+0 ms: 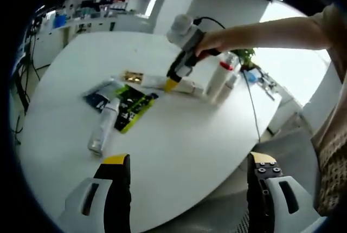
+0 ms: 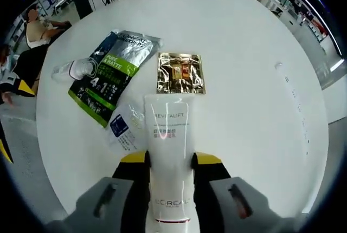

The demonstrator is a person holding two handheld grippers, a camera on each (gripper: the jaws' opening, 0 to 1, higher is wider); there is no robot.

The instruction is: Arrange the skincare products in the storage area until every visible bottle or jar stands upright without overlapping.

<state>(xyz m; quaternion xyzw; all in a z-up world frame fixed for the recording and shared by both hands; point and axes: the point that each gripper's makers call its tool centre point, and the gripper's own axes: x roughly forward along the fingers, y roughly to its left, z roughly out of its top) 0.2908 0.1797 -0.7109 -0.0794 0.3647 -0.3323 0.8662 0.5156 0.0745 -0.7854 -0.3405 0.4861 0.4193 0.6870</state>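
right gripper view: our right gripper (image 2: 169, 162) has its yellow-tipped jaws pressed against both sides of a white tube (image 2: 169, 135), which lies flat along them on the round white table (image 2: 249, 70). just past the tube's far end sits a gold foil sachet (image 2: 181, 72); to its left a green and silver pouch (image 2: 111, 73) lies flat, a small blue and white sachet (image 2: 123, 127) beside the tube, and a clear bottle (image 2: 73, 69) on its side near the table's left edge. to the right the tabletop is bare out to the rim.

left gripper view: our left gripper (image 1: 190, 162) hangs spread over the table's near edge, well apart from the products. two white bottles (image 1: 222, 78) stand upright beyond the right gripper.
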